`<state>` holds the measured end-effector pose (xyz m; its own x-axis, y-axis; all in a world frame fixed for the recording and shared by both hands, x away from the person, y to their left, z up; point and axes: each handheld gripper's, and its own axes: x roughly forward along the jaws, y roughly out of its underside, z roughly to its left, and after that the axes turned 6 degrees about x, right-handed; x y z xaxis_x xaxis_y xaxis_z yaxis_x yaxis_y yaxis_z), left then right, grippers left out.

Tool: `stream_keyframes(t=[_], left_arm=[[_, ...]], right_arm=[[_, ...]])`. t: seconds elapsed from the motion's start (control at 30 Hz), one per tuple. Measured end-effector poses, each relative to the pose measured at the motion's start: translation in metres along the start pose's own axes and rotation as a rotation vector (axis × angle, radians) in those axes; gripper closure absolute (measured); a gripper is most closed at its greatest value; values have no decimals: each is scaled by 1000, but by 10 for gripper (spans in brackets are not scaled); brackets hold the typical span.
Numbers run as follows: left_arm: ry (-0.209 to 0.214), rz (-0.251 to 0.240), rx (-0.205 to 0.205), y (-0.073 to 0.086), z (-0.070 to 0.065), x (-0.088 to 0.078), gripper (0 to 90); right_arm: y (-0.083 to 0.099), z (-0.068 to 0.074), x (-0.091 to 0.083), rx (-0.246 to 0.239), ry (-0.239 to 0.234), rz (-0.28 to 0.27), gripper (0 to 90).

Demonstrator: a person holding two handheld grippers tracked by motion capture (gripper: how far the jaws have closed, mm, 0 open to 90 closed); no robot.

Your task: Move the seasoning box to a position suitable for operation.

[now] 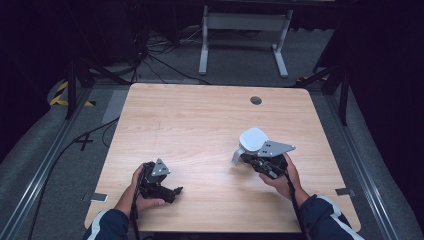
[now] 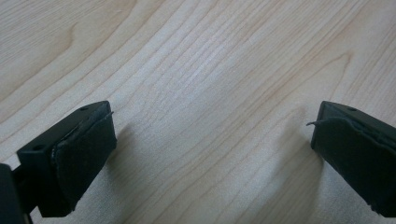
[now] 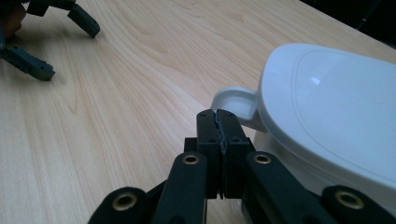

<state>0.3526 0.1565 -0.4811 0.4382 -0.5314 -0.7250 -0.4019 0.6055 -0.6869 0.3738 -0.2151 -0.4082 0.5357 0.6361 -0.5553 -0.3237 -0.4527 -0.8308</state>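
While nothing says what the job is, the high view lays it out plainly enough: the left claw (image 1: 176, 191) sits low on the wooden table (image 1: 200, 120), held by the left hand (image 1: 142, 192), and the right claw (image 1: 238, 158) is well off to its right, in the right hand (image 1: 280, 175). A white lidded container (image 1: 252, 140) sits right at the right claw's tip, touching or just beside it; can't tell which from up here.

Left gripper view next: jaws spread wide apart, nothing between them but bare table (image 2: 210, 70).

Right gripper view: jaws pressed together, apparently on nothing. The container (image 3: 327, 112) is just to their right, with its little handle tab (image 3: 236, 100) directly ahead of the tips. Lid is on, so what's inside is anyone's guess. The left claw (image 3: 51, 42) shows far off, upper left.

What could go wrong, I'd guess: the container looks light, so a nudge from the closed right jaws could slide or tip it, and if there's liquid inside, a loose lid means a spill. Grabbing that small tab with a shallow bite could also slip.
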Motion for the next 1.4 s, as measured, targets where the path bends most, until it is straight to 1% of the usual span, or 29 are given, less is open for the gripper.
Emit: stream_keyframes(t=[0.13, 0.23, 0.33, 0.37, 0.47, 0.57, 0.6, 0.67, 0.7, 0.73, 0.83, 0.87, 0.9, 0.93, 0.97, 1.0, 1.03, 1.07, 1.13, 1.17, 1.2, 1.23, 1.27, 1.3, 1.33, 1.37, 1.4], left_arm=[[0, -1, 0, 0, 0, 0, 2], [2, -1, 0, 0, 0, 0, 2], [2, -5, 0, 0, 0, 0, 2], [-1, 3, 4, 0, 0, 0, 3], [-1, -2, 4, 0, 0, 0, 3], [-1, -2, 4, 0, 0, 0, 3], [-1, 1, 4, 0, 0, 0, 3], [-2, -2, 4, 0, 0, 0, 3], [-1, -2, 4, 0, 0, 0, 3], [-2, 1, 4, 0, 0, 0, 3], [6, 0, 13, -3, -2, 1, 17], [5, -4, 8, -5, -4, 2, 37], [15, -11, 19, -11, -6, 3, 78], [35, -12, 12, -15, -8, 4, 185], [53, -24, 21, -20, -10, 7, 218], [60, -33, 34, -28, -15, 10, 195], [60, -39, 45, -34, -17, 11, 196], [65, -68, 51, -43, -21, 14, 225], [86, -99, 52, -60, -26, 19, 235], [88, -106, 58, -66, -29, 21, 242], [83, -116, 75, -75, -32, 23, 252], [82, -140, 95, -89, -38, 28, 258], [92, -154, 100, -97, -41, 31, 275], [101, -165, 120, -106, -44, 35, 281], [100, -170, 140, -116, -48, 39, 281], [100, -170, 140, -116, -48, 39, 282], [88, -172, 144, -124, -51, 43, 282]], right_arm=[[-4, 1, 3, -2, 3, 0, 893], [-3, -1, 0, 3, 0, -3, 893], [-3, -2, -7, -1, 0, -9, 892], [-3, -3, -11, -4, 1, -18, 892], [-2, -9, -26, 1, 9, -42, 892], [-1, -17, -43, -4, 41, -76, 892], [-1, -21, -51, 6, 50, -93, 892], [-1, -28, -60, 19, 68, -116, 892], [-1, -33, -66, 28, 86, -131, 892], [0, -37, -69, 40, 95, -139, 892], [3, -52, -77, 58, 149, -147, 891], [4, -56, -77, 70, 153, -146, 891], [5, -61, -77, 82, 163, -139, 890], [7, -68, -75, 93, 173, -128, 889], [8, -71, -73, 104, 175, -121, 890], [10, -74, -71, 114, 179, -112, 889], [11, -77, -68, 123, 181, -103, 889], [12, -79, -66, 121, 185, -97, 889], [13, -82, -59, 129, 188, -78, 888], [13, -83, -55, 127, 188, -69, 888], [13, -83, -53, 125, 192, -62, 888], [13, -84, -50, 123, 192, -54, 888], [13, -85, -45, 122, 188, -43, 887], [13, -86, -41, 124, 191, -39, 887], [12, -87, -38, 123, 189, -33, 888], [12, -87, -38, 123, 189, -33, 888], [12, -87, -35, 127, 183, -30, 888]])
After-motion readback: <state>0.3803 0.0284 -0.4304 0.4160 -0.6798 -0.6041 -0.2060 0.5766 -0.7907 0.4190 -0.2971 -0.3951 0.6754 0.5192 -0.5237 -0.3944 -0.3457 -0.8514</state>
